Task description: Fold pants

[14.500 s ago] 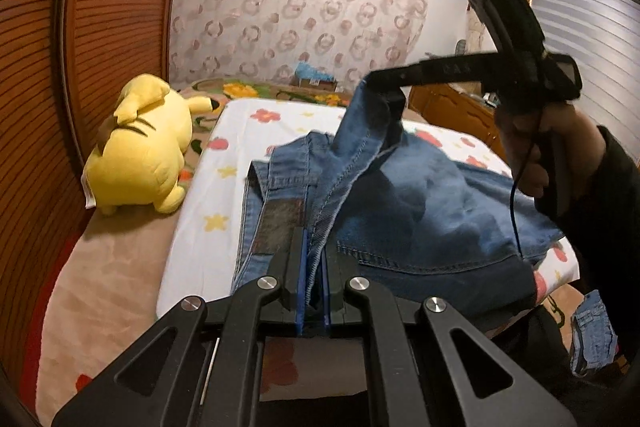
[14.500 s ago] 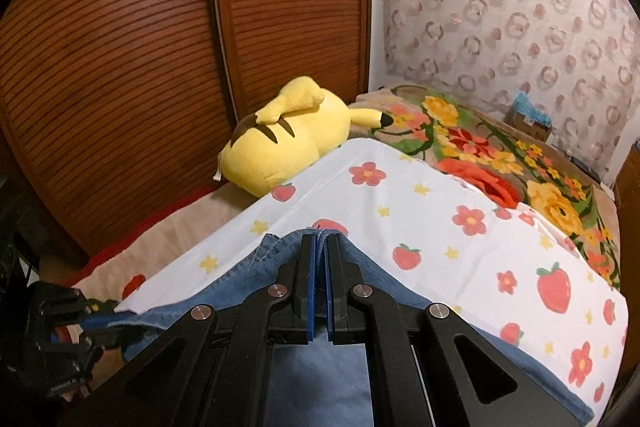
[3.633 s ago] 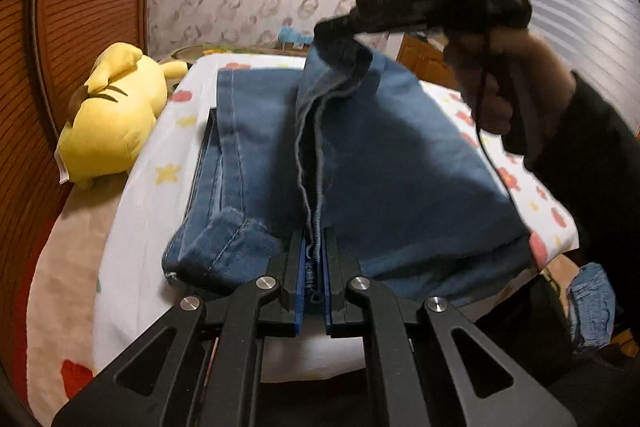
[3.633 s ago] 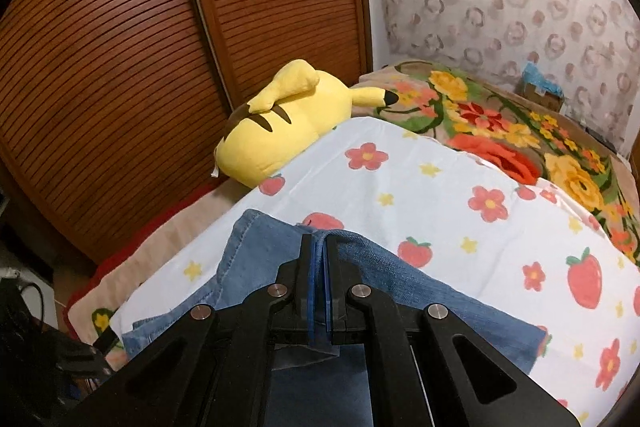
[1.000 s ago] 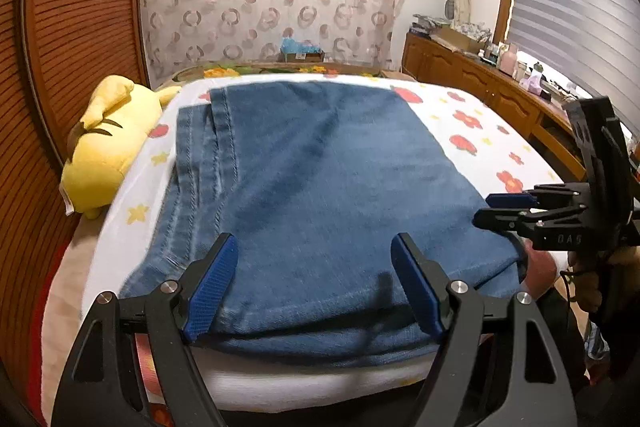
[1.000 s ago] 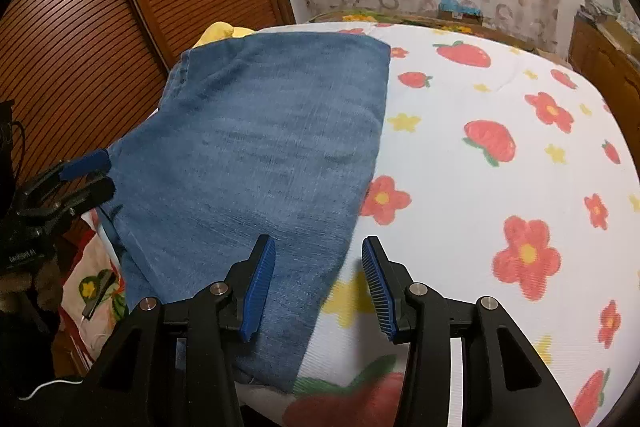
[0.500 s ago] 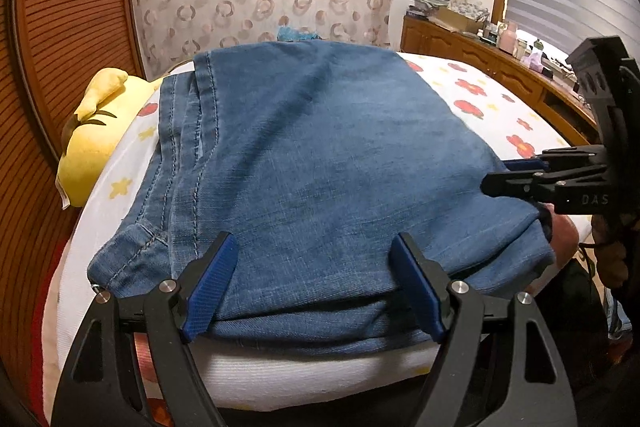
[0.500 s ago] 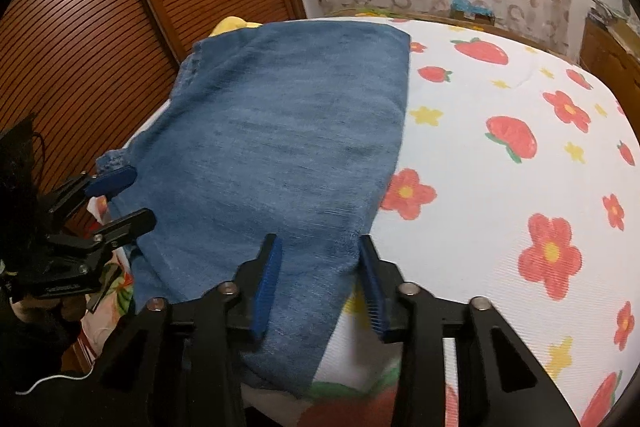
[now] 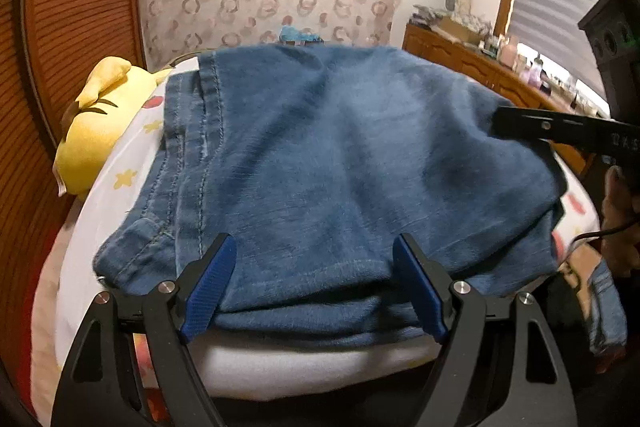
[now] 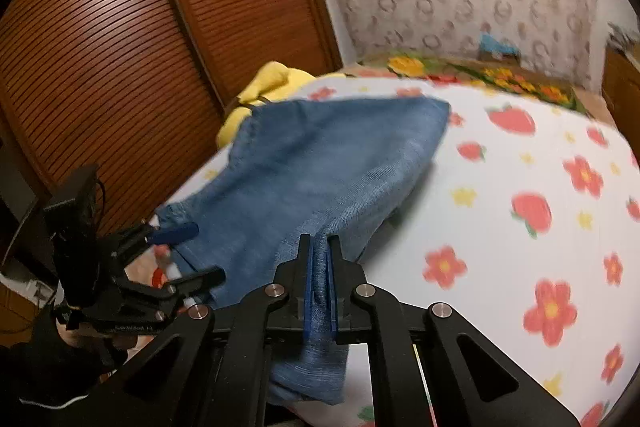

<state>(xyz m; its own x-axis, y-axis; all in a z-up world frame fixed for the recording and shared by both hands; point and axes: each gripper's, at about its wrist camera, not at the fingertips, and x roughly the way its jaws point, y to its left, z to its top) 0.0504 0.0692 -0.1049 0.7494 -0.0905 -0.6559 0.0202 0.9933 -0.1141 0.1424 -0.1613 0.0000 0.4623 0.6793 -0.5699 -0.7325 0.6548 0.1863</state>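
Folded blue denim pants point(image 9: 340, 163) lie on the white flowered bed sheet point(image 9: 120, 195). My left gripper point(image 9: 316, 287) is open, its blue pads straddling the near folded edge of the pants. My right gripper point(image 10: 320, 291) is shut on the near right edge of the pants point(image 10: 312, 179) and lifts that corner off the sheet point(image 10: 520, 187). The right gripper also shows at the right in the left wrist view point(image 9: 560, 131). The left gripper shows open at the lower left in the right wrist view point(image 10: 176, 255).
A yellow plush toy point(image 9: 96, 123) lies at the bed's left edge by the brown slatted wardrobe doors point(image 10: 120, 47). A wooden dresser point(image 9: 480, 67) stands at the right. Another denim piece point(image 9: 604, 307) hangs below the bed's right edge.
My right gripper has closed on the pants' near right edge and raised it. My left gripper has stayed open and moved closer to the near fold.
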